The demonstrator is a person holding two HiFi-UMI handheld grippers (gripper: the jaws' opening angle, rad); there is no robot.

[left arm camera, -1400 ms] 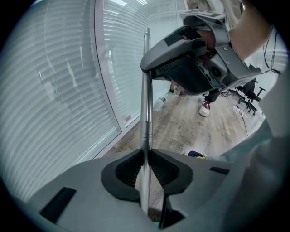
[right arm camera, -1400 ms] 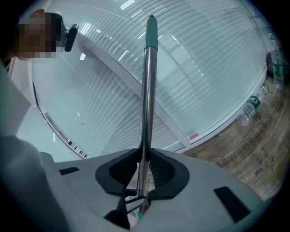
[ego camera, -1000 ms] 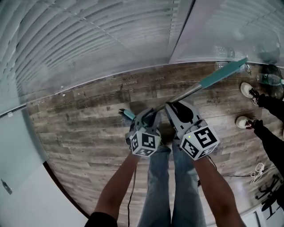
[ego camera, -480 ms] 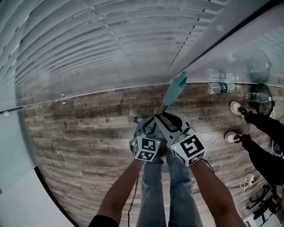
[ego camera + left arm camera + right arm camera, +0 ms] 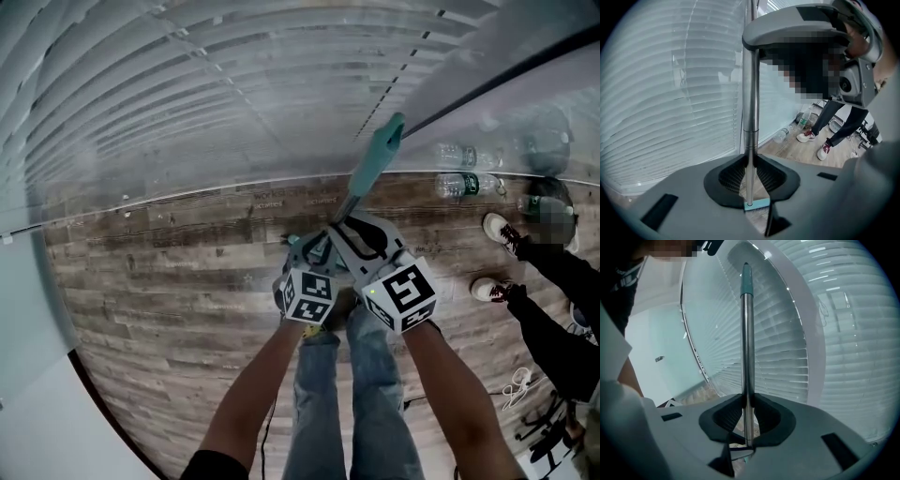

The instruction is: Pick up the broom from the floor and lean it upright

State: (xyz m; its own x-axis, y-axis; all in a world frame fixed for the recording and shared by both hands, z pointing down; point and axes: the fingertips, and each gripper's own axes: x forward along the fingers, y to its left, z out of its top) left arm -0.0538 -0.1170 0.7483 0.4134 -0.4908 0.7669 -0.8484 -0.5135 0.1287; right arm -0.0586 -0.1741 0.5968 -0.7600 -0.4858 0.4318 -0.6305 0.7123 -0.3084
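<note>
A person stands on a wood plank floor [image 5: 159, 281] and looks down at two hand-held claws, both clamped on a broom [image 5: 373, 167].

The left claw [image 5: 314, 255] is closed on the metal pole low down. Just below its jaws sits the teal bar of the broom head, with floor showing under it. The right claw [image 5: 354, 232] is closed on the same pole a little higher, directly beyond the left one. Past the right claw the pole runs up to a teal grip.

A second ago the pole slanted off to the right of the claws, its teal grip out over the floor toward a bystander's shoes [image 5: 495, 231]. Now it rises steeply ahead of both claws, and the grip shows against the window blinds [image 5: 187, 94]. Water bottles [image 5: 464, 183] lie by the wall, off to the right of the right claw.

The lift looks done and the broom looks nearly upright. The grip does not yet seem to rest on anything, so leaning it and letting go likely remain.
</note>
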